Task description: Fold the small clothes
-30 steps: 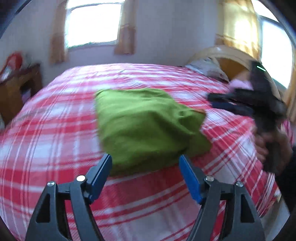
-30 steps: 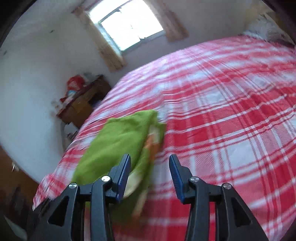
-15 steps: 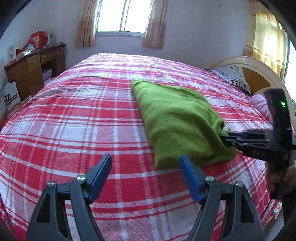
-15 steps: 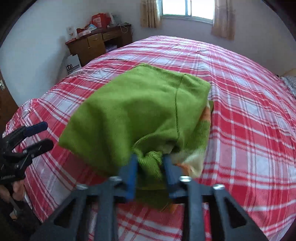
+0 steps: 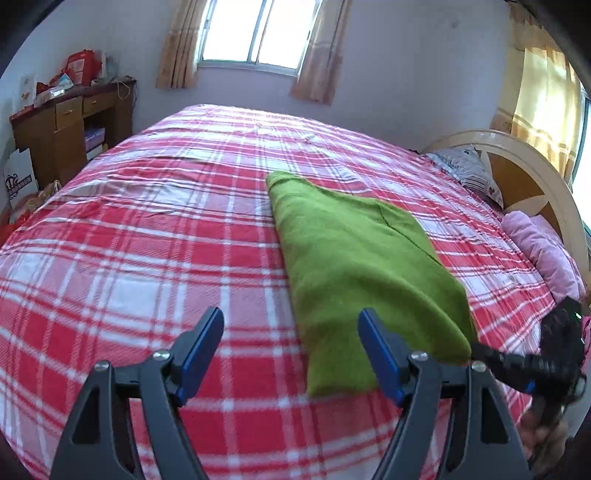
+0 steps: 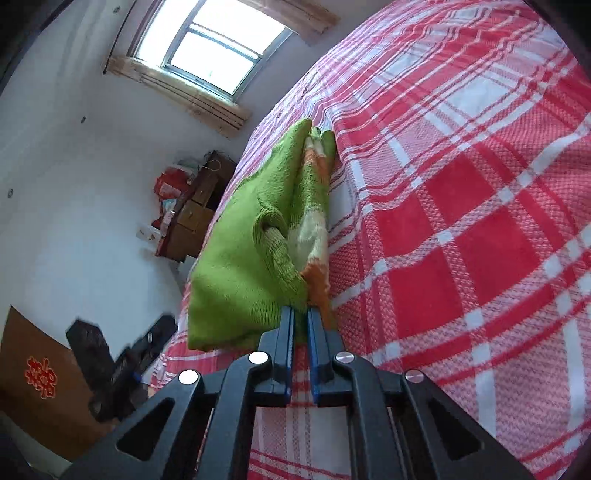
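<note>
A folded green knit sweater (image 5: 362,258) lies on the red plaid bed (image 5: 147,258). My left gripper (image 5: 291,354) is open and empty, hovering just short of the sweater's near left corner. My right gripper (image 6: 301,317) is shut on the sweater's (image 6: 236,258) near corner, where the ribbed cuff and orange-white inner layers meet. In the left wrist view the right gripper (image 5: 476,350) reaches in from the right at the sweater's near right corner.
A wooden desk (image 5: 74,122) with red items stands at the left wall. A headboard (image 5: 517,177), pillow (image 5: 465,166) and pink cloth (image 5: 546,251) are at the right. A cardboard box (image 6: 40,384) sits beside the bed. A window (image 5: 258,33) is behind.
The right gripper closed on the sweater's near corner and has lowered with it close to the bed. The left gripper stayed open and shifted a little left of the sweater.
</note>
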`<state>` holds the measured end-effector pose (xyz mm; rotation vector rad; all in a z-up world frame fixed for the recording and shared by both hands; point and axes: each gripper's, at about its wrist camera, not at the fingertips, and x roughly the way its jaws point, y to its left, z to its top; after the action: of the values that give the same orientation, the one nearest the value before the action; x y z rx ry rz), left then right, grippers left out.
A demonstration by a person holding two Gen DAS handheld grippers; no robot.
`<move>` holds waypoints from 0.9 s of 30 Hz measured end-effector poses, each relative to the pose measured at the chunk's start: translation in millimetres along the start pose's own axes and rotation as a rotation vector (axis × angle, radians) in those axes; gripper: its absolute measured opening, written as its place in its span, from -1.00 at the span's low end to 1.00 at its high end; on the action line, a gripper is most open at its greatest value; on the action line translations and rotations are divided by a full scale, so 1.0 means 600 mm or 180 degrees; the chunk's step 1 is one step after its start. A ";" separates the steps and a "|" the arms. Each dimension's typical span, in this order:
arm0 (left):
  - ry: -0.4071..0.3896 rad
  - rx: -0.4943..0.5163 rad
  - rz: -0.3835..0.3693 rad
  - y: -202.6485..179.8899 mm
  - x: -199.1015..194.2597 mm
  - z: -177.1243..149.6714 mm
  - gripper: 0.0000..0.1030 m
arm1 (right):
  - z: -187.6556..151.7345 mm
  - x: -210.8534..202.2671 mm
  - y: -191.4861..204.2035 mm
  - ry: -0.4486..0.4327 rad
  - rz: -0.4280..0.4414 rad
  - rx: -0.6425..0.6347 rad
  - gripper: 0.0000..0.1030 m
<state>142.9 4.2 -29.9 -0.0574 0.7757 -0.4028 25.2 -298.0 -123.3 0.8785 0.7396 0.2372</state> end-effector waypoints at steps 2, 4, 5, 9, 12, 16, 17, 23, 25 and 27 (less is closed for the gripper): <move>0.0068 0.0012 0.0031 -0.006 0.022 0.002 0.50 | -0.001 -0.002 0.028 0.0068 -0.0232 -0.0300 -0.87; 0.0134 0.0089 0.0122 -0.016 0.040 -0.004 0.50 | 0.008 -0.010 0.054 0.0068 -0.0445 -0.0589 -0.86; 0.0150 0.0112 0.0156 -0.019 0.043 -0.008 0.51 | 0.016 -0.019 0.075 0.0015 -0.0558 -0.0745 -0.86; 0.0130 0.0118 0.0146 -0.023 0.041 -0.022 0.51 | 0.047 -0.051 0.117 -0.0276 -0.0393 -0.0906 -0.27; 0.0109 0.0098 0.0094 -0.021 0.031 -0.022 0.51 | 0.075 -0.021 0.135 -0.0404 -0.0400 -0.0971 0.67; 0.0021 0.0118 0.0086 -0.014 0.012 -0.012 0.51 | 0.094 0.063 0.136 -0.0066 -0.0409 -0.0943 0.38; -0.0021 0.0100 0.0082 -0.011 0.007 -0.007 0.51 | 0.095 0.088 0.136 0.0046 -0.0534 -0.0970 -0.08; -0.0109 0.0002 0.0137 -0.001 0.012 0.025 0.63 | 0.093 0.101 0.157 -0.0027 -0.0988 -0.1278 -0.72; -0.0068 0.0031 0.0121 -0.008 0.024 0.025 0.63 | 0.089 0.071 0.176 -0.0304 -0.1033 -0.1454 -0.72; 0.0059 0.0111 0.0163 -0.021 0.040 0.018 0.63 | 0.089 0.062 0.159 -0.0352 -0.1105 -0.1326 -0.72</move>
<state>161.9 -17.3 -35.8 -0.0011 0.7866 -0.3687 98.1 -252.8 -46.0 0.3567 0.6941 0.0289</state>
